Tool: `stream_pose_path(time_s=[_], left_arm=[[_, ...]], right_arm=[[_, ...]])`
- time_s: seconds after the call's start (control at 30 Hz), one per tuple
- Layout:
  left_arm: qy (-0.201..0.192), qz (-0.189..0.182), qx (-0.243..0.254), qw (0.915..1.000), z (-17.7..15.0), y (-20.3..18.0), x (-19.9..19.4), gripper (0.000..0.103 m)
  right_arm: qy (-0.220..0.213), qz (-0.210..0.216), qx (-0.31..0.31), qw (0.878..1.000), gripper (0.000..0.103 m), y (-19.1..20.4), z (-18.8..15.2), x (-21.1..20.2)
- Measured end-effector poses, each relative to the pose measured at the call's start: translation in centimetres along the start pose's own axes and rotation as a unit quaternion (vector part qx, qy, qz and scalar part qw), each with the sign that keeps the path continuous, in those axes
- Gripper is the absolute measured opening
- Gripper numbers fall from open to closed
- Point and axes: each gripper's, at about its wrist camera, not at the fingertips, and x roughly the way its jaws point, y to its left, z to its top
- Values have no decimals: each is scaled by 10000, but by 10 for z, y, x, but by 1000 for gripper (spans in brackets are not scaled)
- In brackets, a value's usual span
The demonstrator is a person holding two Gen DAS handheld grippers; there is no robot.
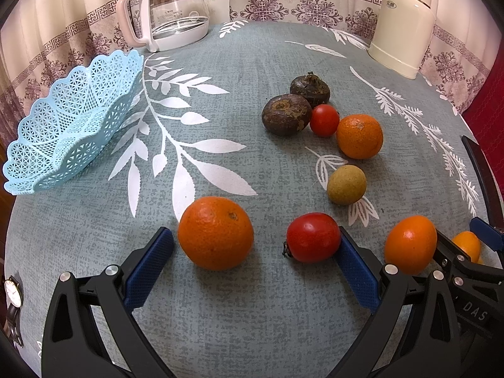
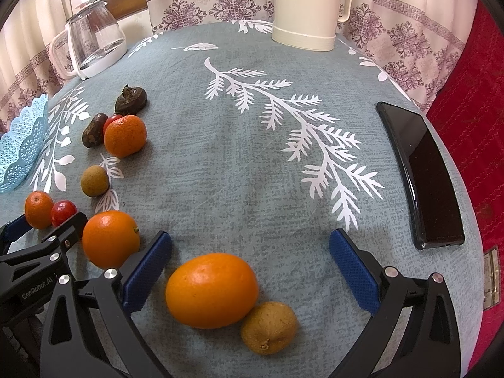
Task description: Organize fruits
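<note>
Left wrist view
Left gripper (image 1: 256,247): was held wide open, low over the table (image 1: 252,315).
Big orange (image 1: 215,232): was seen between the blue fingers (image 1: 148,269), not squeezed.
Red tomato (image 1: 312,237): was touched by the other finger.
Blue basket (image 1: 72,119): was set far to the left, with no fruit seen in it.

Right wrist view
Right gripper (image 2: 250,249): was held wide open too.
Smooth orange fruit (image 2: 211,289): was seen between its fingers, touched by a small brown fruit (image 2: 269,327).
Black phone (image 2: 422,173): was laid well off to the right.
</note>
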Motion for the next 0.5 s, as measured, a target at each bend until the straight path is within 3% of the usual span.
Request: stream_pose_path(time_s=[0.27,0.5], left_arm=[[-59,-216,23,9997,0,8,-15,101],[-668,-149,36,9976,0,27,-52,101]], right_arm=[[-203,457,173,9986,98,-14,-4,-18],[-985,699,344,9921,98,-33,0,-59]])
